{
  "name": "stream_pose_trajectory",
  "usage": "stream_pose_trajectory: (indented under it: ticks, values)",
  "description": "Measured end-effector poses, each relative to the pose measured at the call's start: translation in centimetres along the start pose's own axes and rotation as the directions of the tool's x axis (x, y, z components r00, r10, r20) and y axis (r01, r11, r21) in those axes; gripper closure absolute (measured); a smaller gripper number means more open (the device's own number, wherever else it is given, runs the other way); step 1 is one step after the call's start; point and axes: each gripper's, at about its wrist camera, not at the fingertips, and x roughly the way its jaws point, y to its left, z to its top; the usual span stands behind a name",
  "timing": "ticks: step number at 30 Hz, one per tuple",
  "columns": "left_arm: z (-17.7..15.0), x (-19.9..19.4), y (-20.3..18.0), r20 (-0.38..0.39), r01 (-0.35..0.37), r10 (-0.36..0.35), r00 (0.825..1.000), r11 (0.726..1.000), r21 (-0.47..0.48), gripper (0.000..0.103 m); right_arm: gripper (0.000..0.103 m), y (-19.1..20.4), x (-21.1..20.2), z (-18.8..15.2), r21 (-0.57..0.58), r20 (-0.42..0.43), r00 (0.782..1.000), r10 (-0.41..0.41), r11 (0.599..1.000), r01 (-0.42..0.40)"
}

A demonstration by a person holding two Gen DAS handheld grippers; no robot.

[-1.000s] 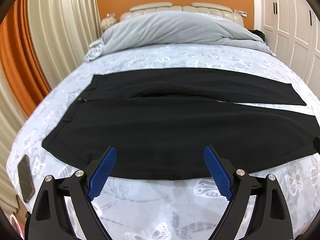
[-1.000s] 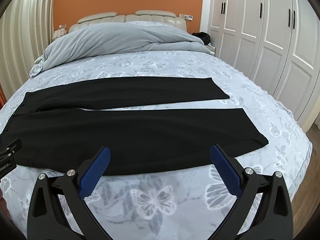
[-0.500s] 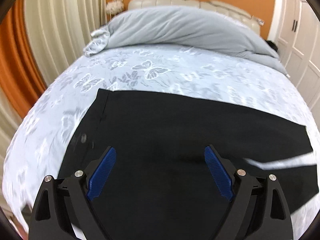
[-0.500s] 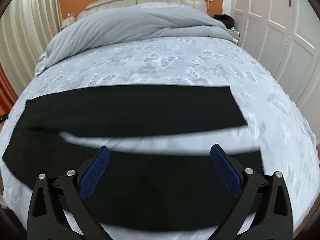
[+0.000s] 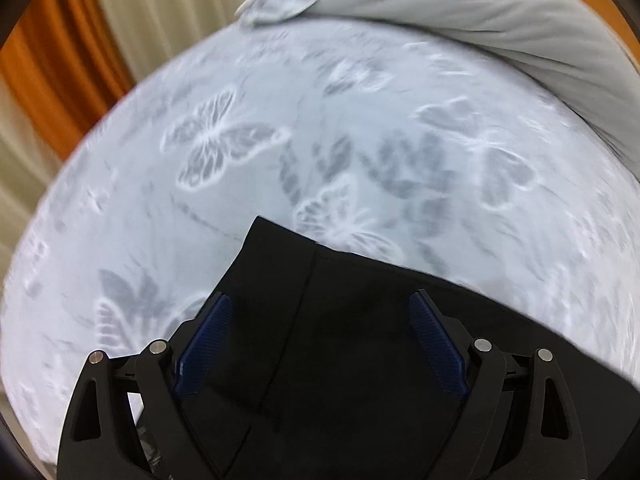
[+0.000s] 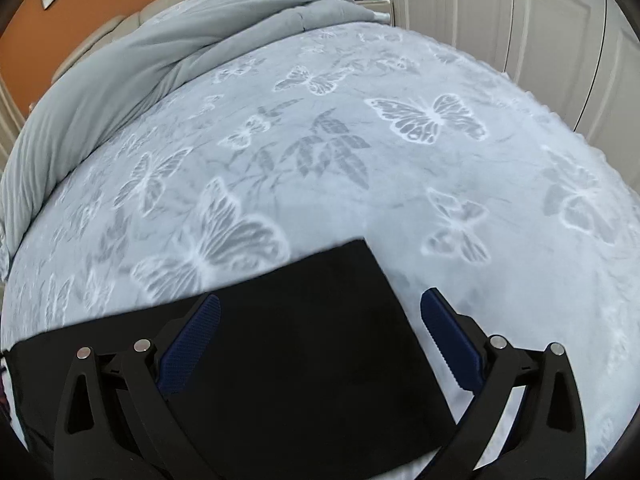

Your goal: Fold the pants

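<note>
Black pants (image 5: 360,340) lie flat on the butterfly-print bedspread (image 5: 360,140). In the left wrist view my left gripper (image 5: 320,312) hangs open over the far waistband corner (image 5: 276,248), its blue pads on either side of the cloth and nothing held. In the right wrist view my right gripper (image 6: 320,312) is open just above the far leg's hem end (image 6: 320,320). The hem's far corner (image 6: 362,246) lies slightly ahead of the fingers. The rest of the pants is hidden below both grippers.
A rolled grey duvet (image 6: 160,48) lies along the head of the bed, also the grey duvet (image 5: 480,8) in the left view. Cream and orange curtains (image 5: 80,40) hang at the left. White wardrobe doors (image 6: 540,12) stand at the right.
Both grippers have moved forward across the pants and dropped low toward the far edge: left to the waistband corner, right to the far leg's hem. Both stay open.
</note>
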Motion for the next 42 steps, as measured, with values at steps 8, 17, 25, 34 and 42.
stream_pose_trajectory:
  ticks: [8, 17, 25, 34, 42]
  values:
    - [0.2, 1.5, -0.1, 0.064, -0.027, 0.029, 0.997, 0.999, -0.043, 0.048, 0.047, 1.6, 3.9, -0.4, -0.067, -0.011, 0.999, -0.051, 0.996, 0.050]
    - [-1.0, -4.8, 2.1, 0.120, 0.133, -0.125, 0.985, 0.989, -0.063, 0.094, 0.099, 2.1, -4.4, -1.3, -0.069, 0.105, 0.986, 0.130, 0.990, -0.123]
    - [-6.8, -16.8, 8.2, 0.194, 0.299, -0.293, 0.936, 0.954, -0.001, 0.095, 0.099, -0.4, -16.8, -4.5, -0.152, 0.219, 0.940, 0.260, 0.961, -0.231]
    - [-19.8, -17.6, 16.5, 0.061, 0.281, -0.283, 0.957, 0.959, 0.028, 0.072, 0.091, -7.0, -19.3, -15.9, -0.228, 0.084, 0.964, 0.254, 0.946, -0.230]
    - [-24.5, -19.4, 19.7, 0.116, 0.433, -0.417, 0.901, 0.872, -0.229, 0.025, 0.037, -11.3, -20.9, -22.3, -0.007, 0.090, 0.972, 0.218, 0.976, -0.218]
